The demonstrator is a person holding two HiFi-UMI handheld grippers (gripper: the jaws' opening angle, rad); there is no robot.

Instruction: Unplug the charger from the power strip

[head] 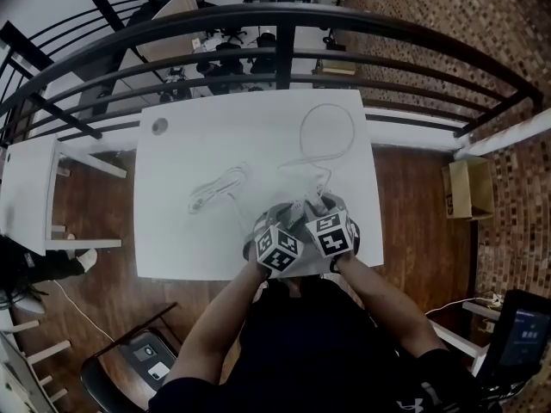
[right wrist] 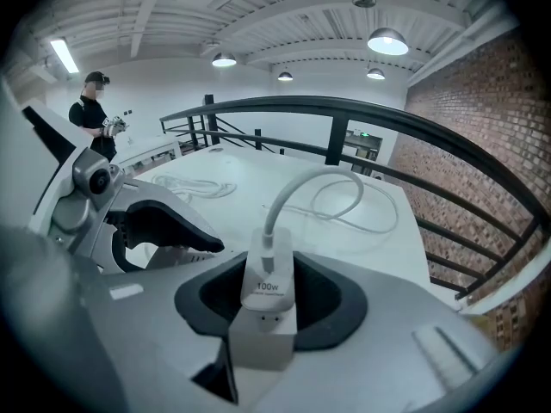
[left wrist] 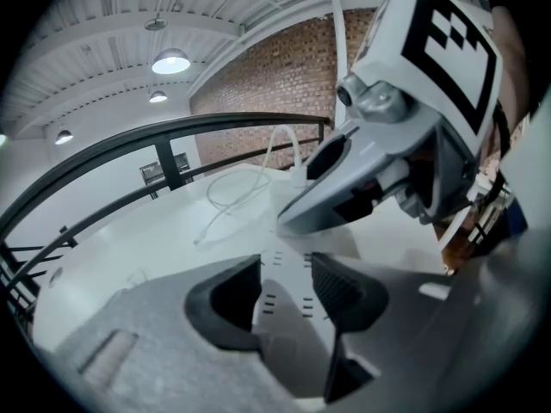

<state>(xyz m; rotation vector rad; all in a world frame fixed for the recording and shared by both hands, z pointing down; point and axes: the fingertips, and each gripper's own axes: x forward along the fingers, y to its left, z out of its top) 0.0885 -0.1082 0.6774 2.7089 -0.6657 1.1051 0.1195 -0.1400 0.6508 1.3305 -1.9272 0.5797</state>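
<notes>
Both claws are down at the near edge of the desk [head: 215, 136], side by side, with their marker cubes almost touching in the head view.

Your right claw [right wrist: 269, 306] is clamped on the charger [right wrist: 269, 278], one pad on each side of it. The charger is white, upright and marked 100w. It's still seated on the power strip [left wrist: 284, 312], not pulled. Its cable [right wrist: 340, 179] leaves the top, arcs up and away, then lies in a loose loop on the desk toward the far edge.

Your left claw [left wrist: 286, 284] has its jaws spread wide, astride the power strip with a pad either side. The strip's slotted top face shows in the gap. I can't tell whether the pads touch the strip's sides, and no squeeze is visible. In the left gripper view, the nose of the right claw sits just beyond, over the far part of the strip.

Rest of the scene:
- A second white cable, coiled [head: 215, 192], lies mid-desk to the left of the claws, well apart from the strip.
- A black railing [head: 284, 41] curves past the desk's far edge.
- A brick wall is on the right, with a cardboard box [head: 469, 188] on the wooden floor beside the desk.
- A smaller white table [head: 26, 188] stands off to the left.
- A person in dark clothes [right wrist: 93, 114] stands far off beyond the railing, seen in the right gripper view.
</notes>
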